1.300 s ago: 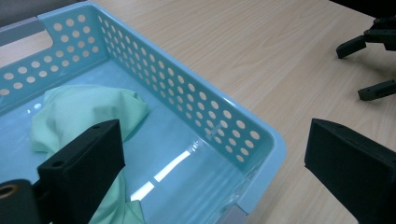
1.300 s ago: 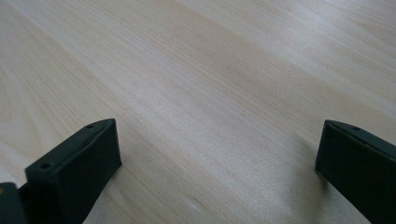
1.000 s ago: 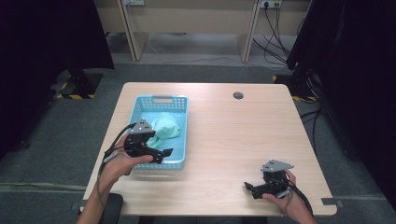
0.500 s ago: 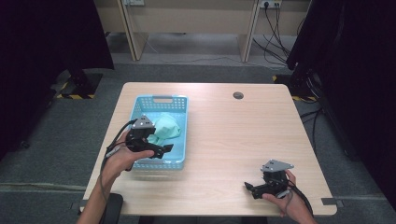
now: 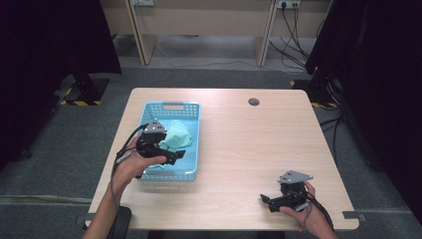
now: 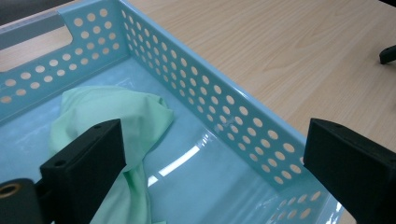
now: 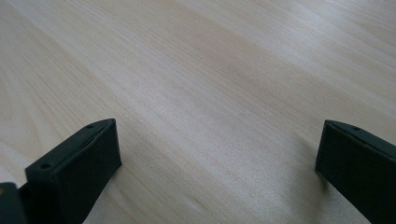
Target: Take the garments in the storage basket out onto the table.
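Note:
A light blue perforated basket (image 5: 194,149) stands on the left half of the wooden table, and a crumpled mint-green cloth (image 5: 175,137) lies inside it. My left gripper (image 5: 176,155) hovers over the basket's near part, open, with nothing between its jaws. In the left gripper view the cloth (image 6: 116,121) lies below and beyond the left jaw, and the basket wall (image 6: 224,112) runs across the middle. My right gripper (image 5: 266,200) rests low over the table near the front right edge, open and empty; the right gripper view has bare wood (image 7: 210,93) between the jaws.
A small dark round grommet (image 5: 254,101) sits in the table's far middle. Past the table are grey carpet, wooden desk legs and cables on the floor. Dark curtains hang at both sides.
My left gripper has shifted slightly away from me and to the right over the basket. The right gripper has stayed where it was.

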Available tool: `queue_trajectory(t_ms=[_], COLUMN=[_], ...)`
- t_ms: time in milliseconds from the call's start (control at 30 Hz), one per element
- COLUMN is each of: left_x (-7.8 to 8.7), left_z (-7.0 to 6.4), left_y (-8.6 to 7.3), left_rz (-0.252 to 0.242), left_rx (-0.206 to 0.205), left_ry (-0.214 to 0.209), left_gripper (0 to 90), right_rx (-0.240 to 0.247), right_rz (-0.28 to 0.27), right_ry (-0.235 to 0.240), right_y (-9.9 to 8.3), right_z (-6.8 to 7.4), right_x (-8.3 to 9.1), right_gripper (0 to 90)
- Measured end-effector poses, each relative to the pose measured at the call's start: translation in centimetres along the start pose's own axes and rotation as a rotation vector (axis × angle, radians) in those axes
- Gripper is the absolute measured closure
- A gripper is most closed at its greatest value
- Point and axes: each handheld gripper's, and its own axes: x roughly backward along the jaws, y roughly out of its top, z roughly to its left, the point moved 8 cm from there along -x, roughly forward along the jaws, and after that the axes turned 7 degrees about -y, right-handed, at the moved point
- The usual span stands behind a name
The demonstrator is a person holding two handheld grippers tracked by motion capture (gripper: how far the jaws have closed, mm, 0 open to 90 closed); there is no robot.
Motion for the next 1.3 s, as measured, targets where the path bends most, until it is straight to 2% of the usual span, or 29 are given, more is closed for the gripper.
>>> queue_trajectory(t_ms=[767, 1300], left_x=[-1.5, -2.5], left_z=[1.6, 3.8], left_y=[0.2, -0.5], left_rz=[0.017, 0.030], left_rx=[0.030, 0.088], left_ry=[0.009, 0.022], left_gripper=[5.1, 5.3], right_rx=[0.001, 0.001], right_rz=[0.000, 0.000], right_ry=[0.001, 0.001], right_y=[0.0, 0.0], right_z=[0.0, 0.0], right_x=[0.0, 0.0], right_gripper=[0.2, 0.2])
